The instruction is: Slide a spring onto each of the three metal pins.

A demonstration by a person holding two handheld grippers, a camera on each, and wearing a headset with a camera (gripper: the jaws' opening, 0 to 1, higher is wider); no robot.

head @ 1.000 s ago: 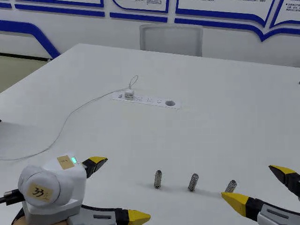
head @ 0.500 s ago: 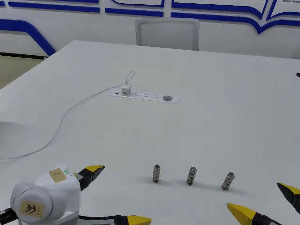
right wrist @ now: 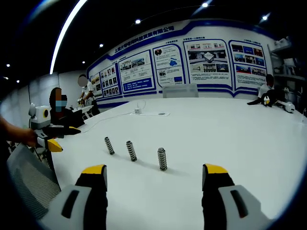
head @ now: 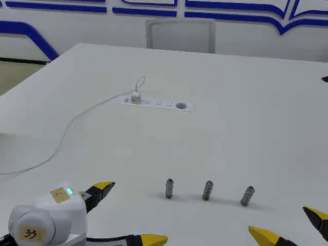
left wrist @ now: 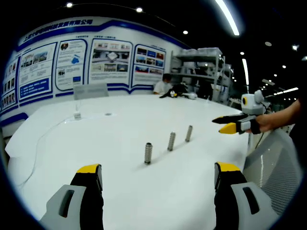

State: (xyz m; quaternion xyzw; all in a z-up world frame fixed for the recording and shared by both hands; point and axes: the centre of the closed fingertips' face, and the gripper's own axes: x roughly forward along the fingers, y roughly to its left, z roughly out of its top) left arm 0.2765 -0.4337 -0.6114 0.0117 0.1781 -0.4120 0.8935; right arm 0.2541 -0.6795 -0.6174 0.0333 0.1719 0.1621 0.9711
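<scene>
Now left gripper (head: 136,211) and right gripper (head: 281,219) both gape wide, holding nothing.
Three springs (head: 207,190) stand upright in a row on the white table (head: 230,128), apart from one another, just beyond the grippers' yellow tips; neither gripper touches a spring.

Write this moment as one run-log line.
springs: three upright, row on table | left gripper: open, empty | right gripper: open, empty

Bright ceiling strips (left wrist: 228,17), faint shadows, fisheye edges bent, perhaps blurred
</scene>
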